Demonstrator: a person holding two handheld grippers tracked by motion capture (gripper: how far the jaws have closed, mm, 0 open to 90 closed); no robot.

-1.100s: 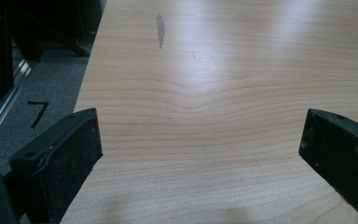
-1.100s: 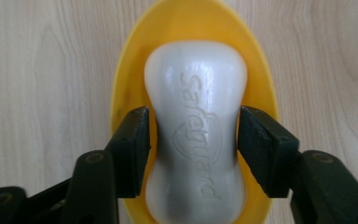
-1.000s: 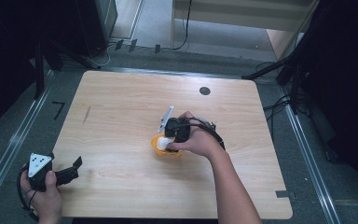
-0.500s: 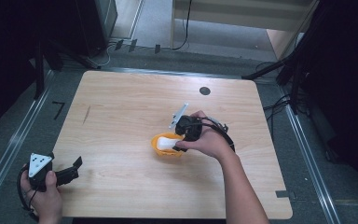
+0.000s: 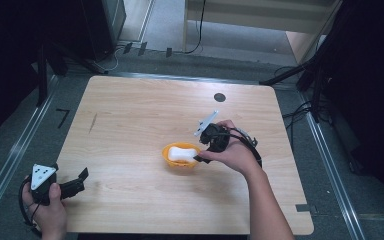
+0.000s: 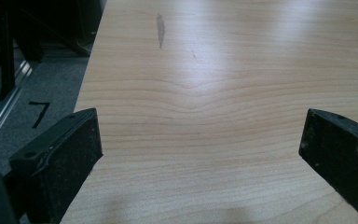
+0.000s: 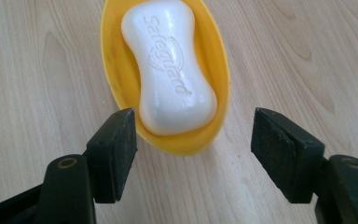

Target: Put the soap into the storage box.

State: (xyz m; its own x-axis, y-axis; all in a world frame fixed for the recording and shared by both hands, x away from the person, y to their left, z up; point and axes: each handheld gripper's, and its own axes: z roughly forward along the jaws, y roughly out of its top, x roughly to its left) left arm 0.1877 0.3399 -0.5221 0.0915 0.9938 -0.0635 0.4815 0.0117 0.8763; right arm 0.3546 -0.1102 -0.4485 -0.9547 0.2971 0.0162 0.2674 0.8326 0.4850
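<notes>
The right gripper [image 7: 193,154] is just opening, nothing between its jaws, the white soap [image 7: 172,65] lying in the yellow dish [image 7: 214,60] at its 12 o'clock. The left gripper [image 6: 200,154] is resting wide open at the desk's [image 5: 130,120] 7 o'clock corner.

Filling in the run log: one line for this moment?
right gripper: open, jaws just opening, nothing held | soap: in yellow dish | left gripper: open
</notes>
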